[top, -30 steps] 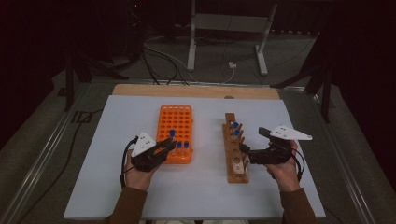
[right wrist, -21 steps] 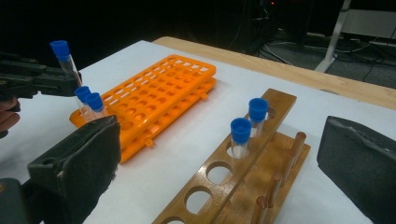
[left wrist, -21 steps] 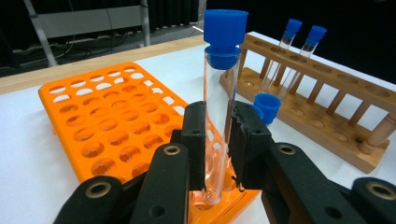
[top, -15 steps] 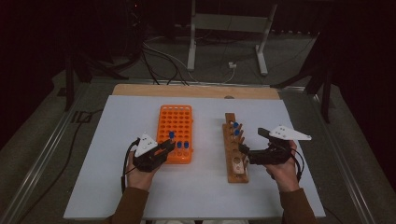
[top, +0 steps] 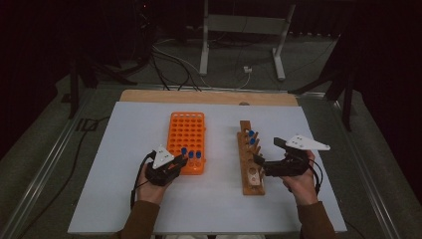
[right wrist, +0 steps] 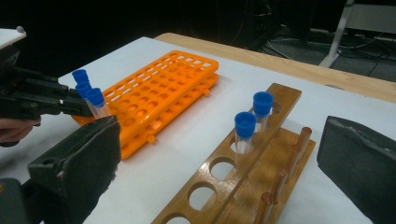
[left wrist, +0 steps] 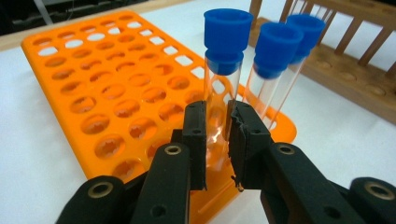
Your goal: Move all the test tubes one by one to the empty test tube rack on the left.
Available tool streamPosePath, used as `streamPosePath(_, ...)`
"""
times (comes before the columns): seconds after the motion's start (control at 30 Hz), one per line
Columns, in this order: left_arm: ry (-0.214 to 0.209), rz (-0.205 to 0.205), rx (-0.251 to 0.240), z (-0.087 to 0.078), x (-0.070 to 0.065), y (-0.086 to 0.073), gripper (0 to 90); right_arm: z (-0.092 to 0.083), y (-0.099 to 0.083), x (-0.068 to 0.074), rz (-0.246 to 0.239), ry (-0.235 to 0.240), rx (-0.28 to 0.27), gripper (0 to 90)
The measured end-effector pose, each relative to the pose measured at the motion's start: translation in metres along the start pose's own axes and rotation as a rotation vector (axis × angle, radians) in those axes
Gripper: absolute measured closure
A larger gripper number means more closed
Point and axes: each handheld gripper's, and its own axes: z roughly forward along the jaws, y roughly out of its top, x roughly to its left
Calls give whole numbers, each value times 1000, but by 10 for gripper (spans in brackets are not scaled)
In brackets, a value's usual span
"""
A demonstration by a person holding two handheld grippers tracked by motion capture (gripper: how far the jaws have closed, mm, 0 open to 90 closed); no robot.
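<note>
Your left gripper [left wrist: 217, 140] is clenched on a blue-capped test tube [left wrist: 223, 79], pads pressed to the glass below the cap. You hold it upright over the near corner of the orange rack [top: 186, 134], its lower end already among the holes there. Two more capped tubes [left wrist: 280, 60] stand in the orange rack just beside it, on the side toward the wooden rack [top: 249, 159].

Change noted: against the high view of a second ago, your left hand sits lower and closer in on the orange rack's near edge. Judgement: the held tube is being seated in its hole, making it the third one carried over to the orange rack; letting go comes next, once the bottom rests.

Your right gripper [right wrist: 219, 154] stands released, jaws wide with nothing between them, hovering at the near end of the wooden rack, well apart from the orange rack. It has kept its place. Two blue-capped tubes [right wrist: 254, 116] remain in the wooden rack, at its far end from you, awaiting transfer.
</note>
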Motion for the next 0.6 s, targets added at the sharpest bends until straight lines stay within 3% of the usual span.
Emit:
streamPosePath(0.33, -6, -20, 12, 1, 1, -4, 788, 1, -1, 0, 1, 3, 2, 0)
streamPosePath(0.43, -29, -41, 4, 1, 3, -5, 778, 2, -1, 0, -2, 4, 4, 0)
streamPosePath(0.6, -52, -62, -7, -1, 7, -7, 682, 4, -3, -1, 0, 6, 10, 0)
